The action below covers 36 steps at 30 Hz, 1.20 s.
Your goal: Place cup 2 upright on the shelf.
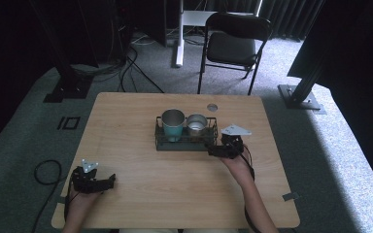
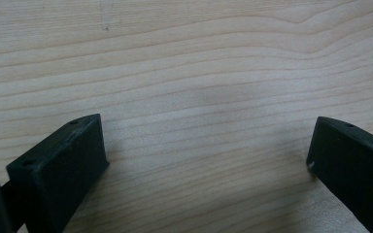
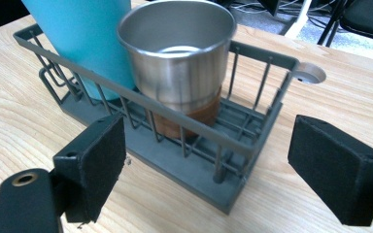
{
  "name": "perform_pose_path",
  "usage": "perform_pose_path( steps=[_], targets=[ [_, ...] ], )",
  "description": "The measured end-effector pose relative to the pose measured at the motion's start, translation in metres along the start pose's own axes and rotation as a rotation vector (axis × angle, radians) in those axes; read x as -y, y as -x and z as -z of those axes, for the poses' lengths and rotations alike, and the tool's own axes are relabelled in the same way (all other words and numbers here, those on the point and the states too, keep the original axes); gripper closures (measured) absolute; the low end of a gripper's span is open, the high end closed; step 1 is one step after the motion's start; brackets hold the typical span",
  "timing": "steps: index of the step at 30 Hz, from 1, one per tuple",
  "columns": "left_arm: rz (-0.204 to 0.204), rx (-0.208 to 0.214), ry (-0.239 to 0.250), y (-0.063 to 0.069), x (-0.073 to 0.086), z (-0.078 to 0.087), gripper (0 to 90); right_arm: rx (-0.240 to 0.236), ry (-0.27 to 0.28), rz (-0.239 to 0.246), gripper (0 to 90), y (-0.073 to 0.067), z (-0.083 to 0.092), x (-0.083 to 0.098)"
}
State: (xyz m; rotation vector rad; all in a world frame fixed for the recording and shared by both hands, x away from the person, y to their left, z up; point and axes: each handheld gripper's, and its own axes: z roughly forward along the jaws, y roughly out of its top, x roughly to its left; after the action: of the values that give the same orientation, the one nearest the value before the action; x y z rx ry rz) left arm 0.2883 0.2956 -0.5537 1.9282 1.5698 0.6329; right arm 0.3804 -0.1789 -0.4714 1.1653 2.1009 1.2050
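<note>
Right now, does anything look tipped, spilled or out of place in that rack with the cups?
Nothing stands out. The teal cup and the steel cup both stand upright inside the rack, which sits flat on the table. No spill or damage shows.

High view overhead, facing forward-down; right gripper view close on rack (image 3: 209,145); both share rack.

rack (image 1: 186,143) mid-table (image 1: 126,116) | tall cup (image 1: 173,122) in rack, left | short cup (image 1: 197,124) in rack, right
</note>
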Motion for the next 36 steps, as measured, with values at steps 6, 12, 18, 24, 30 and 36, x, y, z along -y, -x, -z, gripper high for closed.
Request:
perform_pose_path(
  steps=[6,12,18,24,30,36],
  targets=[
    [0.000,0.000,0.000,0.000,0.000,0.000,1.2,-0.002,-0.001,-0.006,13.4,0.004,0.005,0.008],
    [0.000,-0.001,-0.001,0.000,0.000,0.000,1.2,-0.009,-0.006,-0.007,11.7,0.008,0.010,0.019],
    [0.000,0.000,0.001,0.000,0.000,0.000,1.2,0.005,-0.016,-0.004,11.7,0.011,0.012,0.029],
    [-0.002,0.000,0.000,0.000,0.000,0.000,1.2,0.022,-0.009,-0.009,11.7,0.015,0.014,0.043],
    [-0.002,0.000,0.000,0.000,0.000,0.000,1.2,0.022,-0.032,-0.011,11.7,0.018,0.014,0.054],
    [-0.002,0.000,0.000,0.000,0.000,0.000,1.2,0.021,-0.039,-0.005,11.7,0.021,0.015,0.065]
  ],
)
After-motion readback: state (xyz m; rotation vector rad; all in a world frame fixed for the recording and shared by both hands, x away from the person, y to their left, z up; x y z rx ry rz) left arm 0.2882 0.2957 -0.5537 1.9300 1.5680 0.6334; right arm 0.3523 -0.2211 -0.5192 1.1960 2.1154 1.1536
